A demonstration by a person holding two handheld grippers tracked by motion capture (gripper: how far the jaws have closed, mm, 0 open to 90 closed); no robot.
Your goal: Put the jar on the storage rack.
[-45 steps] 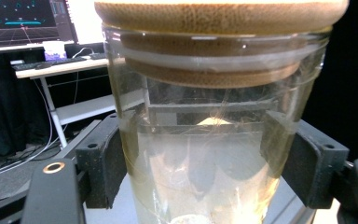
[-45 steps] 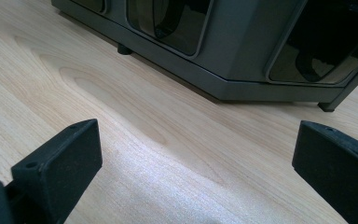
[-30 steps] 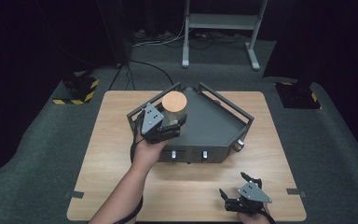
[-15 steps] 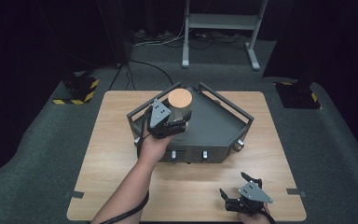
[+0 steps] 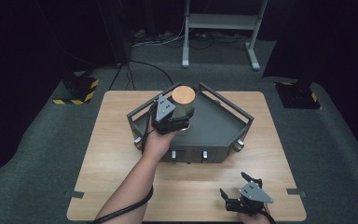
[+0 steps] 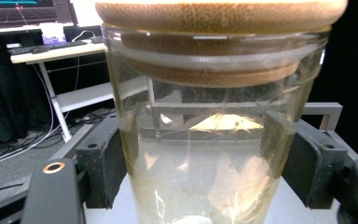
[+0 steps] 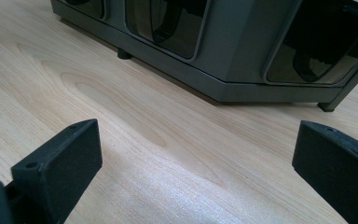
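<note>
A clear glass jar (image 5: 183, 100) with a round bamboo lid stands upright at the back left of a dark grey five-sided tray (image 5: 223, 126) with a raised rail. My left gripper (image 5: 180, 120) reaches in from the tray's left front, its jaws on either side of the jar. In the left gripper view both black pads (image 6: 103, 163) press against the jar (image 6: 205, 154) below the lid. My right gripper (image 5: 235, 184) is near the table's front right edge, open and holding nothing. In the right gripper view, my right gripper (image 7: 196, 163) hovers low over bare wood facing the tray's front panel (image 7: 242, 51).
The tray sits mid-table on a light wooden tabletop (image 5: 116, 154). Its front face carries small knobs (image 5: 204, 154). Dark carpet surrounds the table, with a metal stand (image 5: 221, 28) and cables behind it, and yellow-black striped floor blocks (image 5: 77, 91) at both back corners.
My left gripper moved right and forward from beside the jar until its jaws came around the jar and shut on it. The right gripper stayed in place.
</note>
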